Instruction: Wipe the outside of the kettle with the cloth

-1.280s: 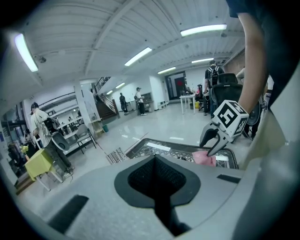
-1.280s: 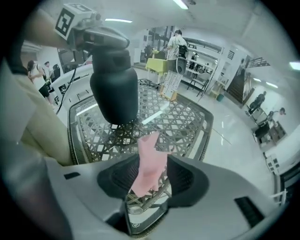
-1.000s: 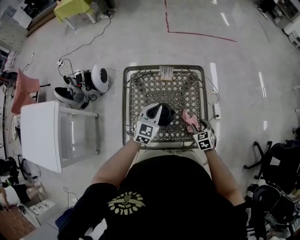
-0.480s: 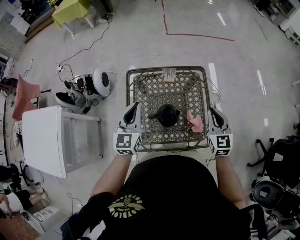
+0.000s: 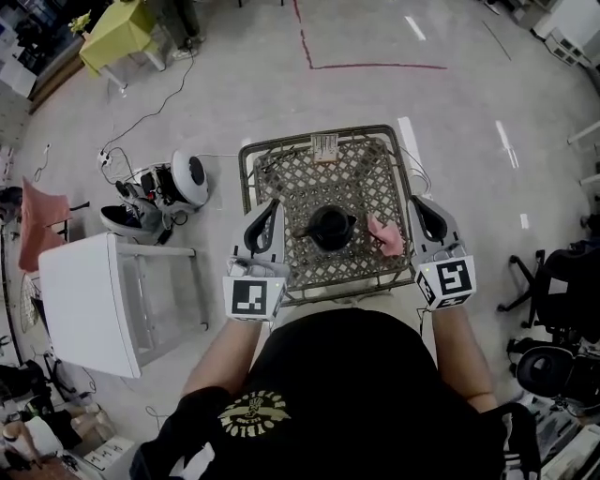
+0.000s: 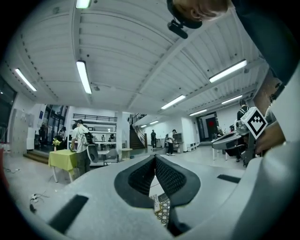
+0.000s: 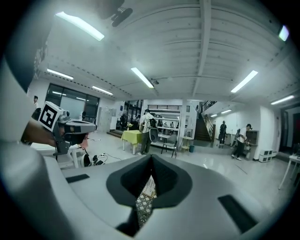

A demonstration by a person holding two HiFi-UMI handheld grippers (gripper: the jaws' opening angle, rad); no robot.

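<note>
A black kettle [image 5: 331, 228] stands upright in the middle of the metal lattice table [image 5: 251, 202]. Just to its right a crumpled pink cloth [image 5: 384, 234] lies on the lattice. My left gripper [image 5: 273, 204] hovers above the table's left edge, shut and empty, apart from the kettle. Above the right edge my right gripper [image 5: 418, 202] is held shut, with nothing in it, clear of the cloth. In the left gripper view the left gripper [image 6: 154, 158] points level into the room, pads meeting. The right gripper [image 7: 151, 157] shows the same, with lattice [image 7: 143, 206] seen below its pads.
A white table [image 5: 84, 291] stands on the left. A round white device with cables [image 5: 183, 178] lies on the floor beyond it. Office chairs [image 5: 562, 281] are on the right, and a yellow table [image 5: 117, 28] at the far left. People stand far off in the hall.
Both grippers have lifted from beside the kettle and the cloth and drawn out to the table's sides. The kettle and the cloth stay on the lattice.
</note>
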